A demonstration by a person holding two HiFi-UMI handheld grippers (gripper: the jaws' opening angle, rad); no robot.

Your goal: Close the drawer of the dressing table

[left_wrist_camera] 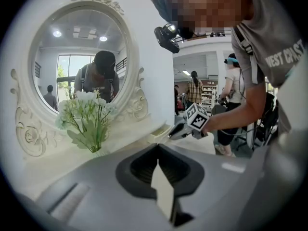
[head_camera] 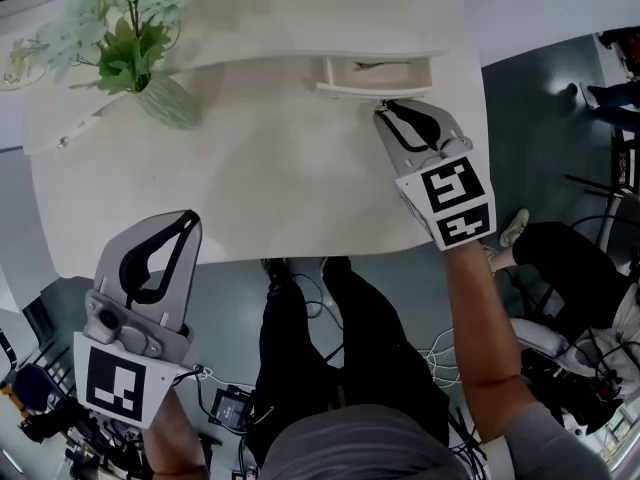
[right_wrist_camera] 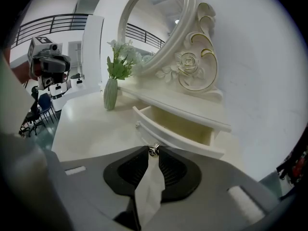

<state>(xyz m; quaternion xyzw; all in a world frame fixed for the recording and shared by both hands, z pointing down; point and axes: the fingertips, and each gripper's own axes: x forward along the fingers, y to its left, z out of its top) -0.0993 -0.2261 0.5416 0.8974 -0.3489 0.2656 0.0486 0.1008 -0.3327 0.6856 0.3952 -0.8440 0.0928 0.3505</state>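
Gripping the small metal knob (right_wrist_camera: 153, 150) at the front of the drawer (right_wrist_camera: 179, 128), the right gripper (right_wrist_camera: 153, 152) had its jaws drawn together on it, with the knob seated at their very tips. The drawer stood pulled out from under the raised shelf of the dressing table (head_camera: 270, 188), towards the table's right end, its pale interior open to view. In the head view the right gripper (head_camera: 385, 110) reached across the tabletop with its tips touching the drawer (head_camera: 362, 78) front.

The left gripper (head_camera: 188, 220) was held off the near edge of the table, well apart from the drawer. Its own view showed the jaws (left_wrist_camera: 158, 154) pressed together with nothing between them.

A green vase (head_camera: 170, 103) of pale flowers (head_camera: 120, 23) stood on the left part of the tabletop. An oval mirror (right_wrist_camera: 150, 25) in an ornate cream frame rose behind the shelf. The person's legs showed below the table edge in the head view.
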